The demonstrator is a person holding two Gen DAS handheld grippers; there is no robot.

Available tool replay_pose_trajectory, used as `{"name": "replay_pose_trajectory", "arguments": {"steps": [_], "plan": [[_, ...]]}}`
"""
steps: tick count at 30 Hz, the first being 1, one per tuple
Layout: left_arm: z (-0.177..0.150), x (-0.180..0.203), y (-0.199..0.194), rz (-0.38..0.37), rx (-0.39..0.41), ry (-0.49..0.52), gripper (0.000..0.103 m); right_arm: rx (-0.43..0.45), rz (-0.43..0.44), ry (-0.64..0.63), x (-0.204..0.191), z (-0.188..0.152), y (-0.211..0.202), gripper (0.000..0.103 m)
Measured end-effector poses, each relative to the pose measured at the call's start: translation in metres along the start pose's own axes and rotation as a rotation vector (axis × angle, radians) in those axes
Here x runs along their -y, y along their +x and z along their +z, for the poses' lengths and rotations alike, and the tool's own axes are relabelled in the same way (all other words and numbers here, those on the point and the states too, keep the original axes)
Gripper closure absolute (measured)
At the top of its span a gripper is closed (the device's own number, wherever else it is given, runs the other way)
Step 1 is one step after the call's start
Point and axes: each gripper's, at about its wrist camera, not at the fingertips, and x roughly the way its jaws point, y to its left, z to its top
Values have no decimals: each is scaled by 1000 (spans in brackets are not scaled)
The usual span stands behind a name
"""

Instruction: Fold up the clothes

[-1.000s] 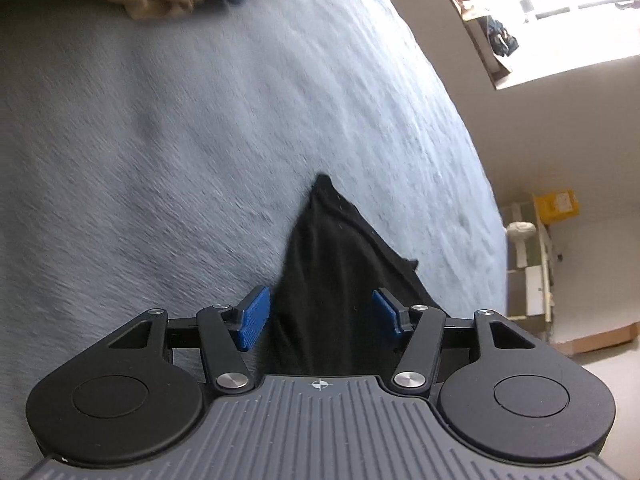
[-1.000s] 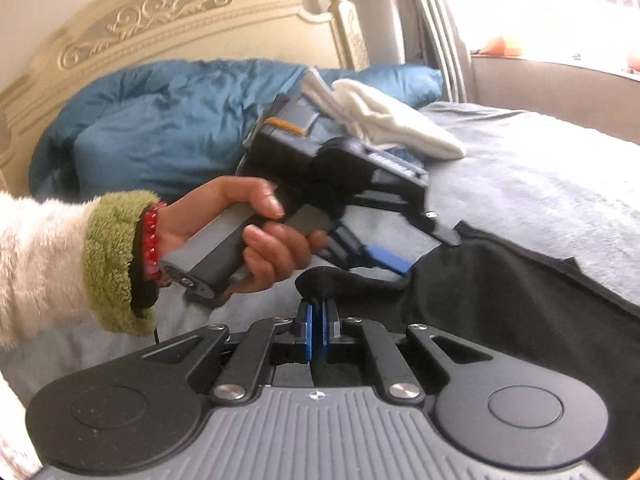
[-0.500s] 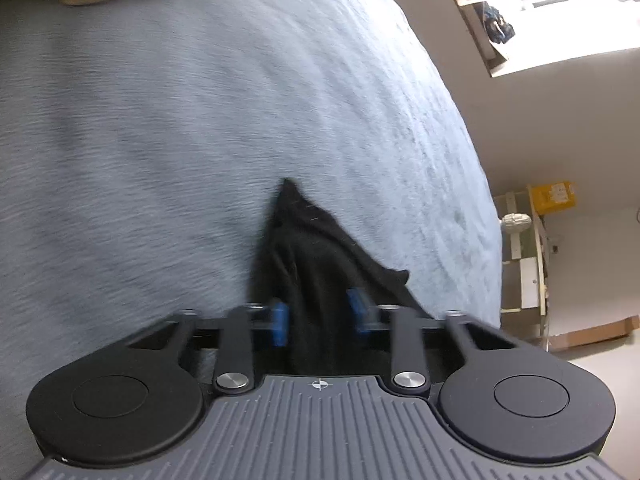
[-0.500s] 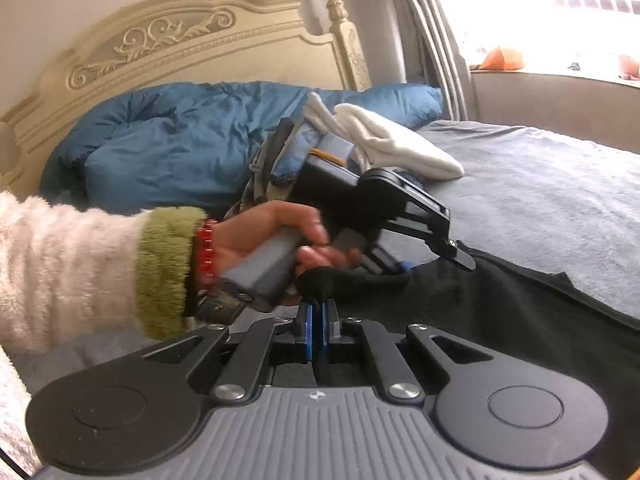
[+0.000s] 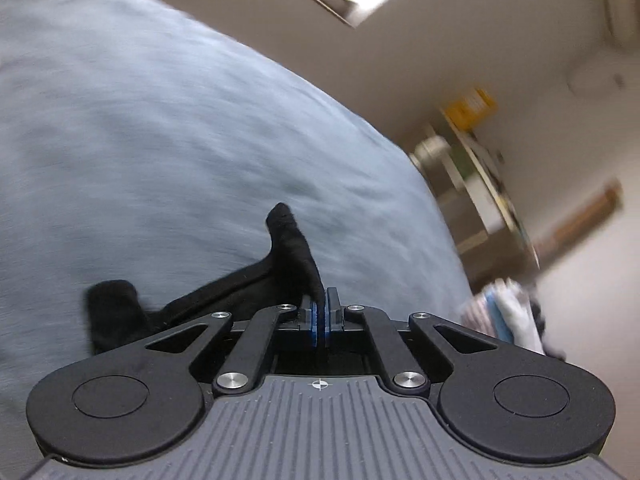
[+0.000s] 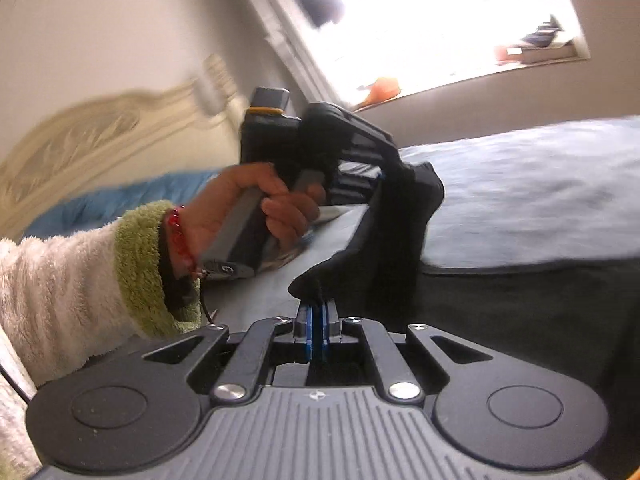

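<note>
Garment (image 5: pixel 296 256) (black) pinched by L gripper (image 5: pixel 320 312) & R gripper (image 6: pixel 317 314), above grey bedspread (image 5: pixel 160 140).

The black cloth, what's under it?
Under the black cloth garment lies the grey-blue fuzzy bed blanket. Whatever sits beneath the spread part is covered. Both grippers' fingers pinch its lifted edges.

Both grippers pinch one black garment over the bed

At bottom centre the right gripper (image 6: pixel 316 312) is clamped on a fold of the black garment (image 6: pixel 500 304); mid-frame a hand (image 6: pixel 248 208) in a fleecy sleeve (image 6: pixel 72 284) holds the left gripper (image 6: pixel 394 168), lifting another corner above the grey blanket (image 6: pixel 520 200).
</note>
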Motion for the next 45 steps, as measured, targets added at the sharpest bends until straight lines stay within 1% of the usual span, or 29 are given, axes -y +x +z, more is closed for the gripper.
{"name": "replay_pose_trajectory", "arguments": {"steps": [2,4,6,8,11,13,14,15,18,19,20,21,22,24,25,28,29,31,35,37,39,40,42,44,45], "plan": [[-5,34,29,-8,-55,75,102,37,-50,60,18,-6,-22,99],[-17,61,58,-5,-112,151,102,65,-96,126,37,-15,-42,99],[-33,82,89,4,-171,217,102,87,-142,193,56,-25,-60,99],[-51,95,123,15,-253,262,101,102,-188,262,75,-37,-74,99],[-79,96,161,64,-374,294,98,106,-242,383,108,-58,-83,99],[-85,90,163,71,-403,278,97,103,-251,475,130,-71,-85,99],[-84,86,159,59,-405,270,95,106,-243,518,138,-76,-86,99],[-80,83,150,34,-394,265,93,110,-234,561,147,-81,-87,99],[-68,81,105,-29,-309,292,75,124,-216,638,161,-88,-91,99],[-65,81,87,-41,-277,315,65,130,-209,660,163,-89,-91,99],[-64,81,69,-46,-242,349,58,135,-204,682,165,-90,-92,99],[-64,81,52,-49,-211,385,57,136,-204,705,167,-93,-92,99],[-66,80,38,-49,-194,423,53,134,-205,729,169,-95,-92,99],[-82,79,16,-47,-204,502,52,126,-209,776,177,-102,-93,99],[-94,77,7,-47,-228,540,52,123,-210,801,180,-106,-93,99],[-144,69,-10,-42,-314,658,53,127,-210,848,181,-111,-95,99],[-162,66,-15,-37,-330,706,53,130,-211,854,179,-111,-95,99],[-196,62,-23,-13,-337,801,53,133,-218,850,175,-107,-95,99],[-237,57,-29,108,-263,928,53,134,-235,833,166,-97,-95,99],[-247,54,-27,195,-206,967,54,128,-246,829,164,-95,-92,99],[-251,53,-24,247,-162,986,54,127,-254,831,162,-92,-89,99],[-253,52,-23,258,-144,992,54,130,-256,834,161,-91,-88,99],[-257,55,-21,255,-118,1013,54,134,-257,834,159,-87,-84,99],[-262,59,-21,251,-88,1042,54,139,-253,825,157,-84,-86,99],[-267,61,-19,262,-71,1066,54,141,-250,820,156,-83,-87,99]]}}
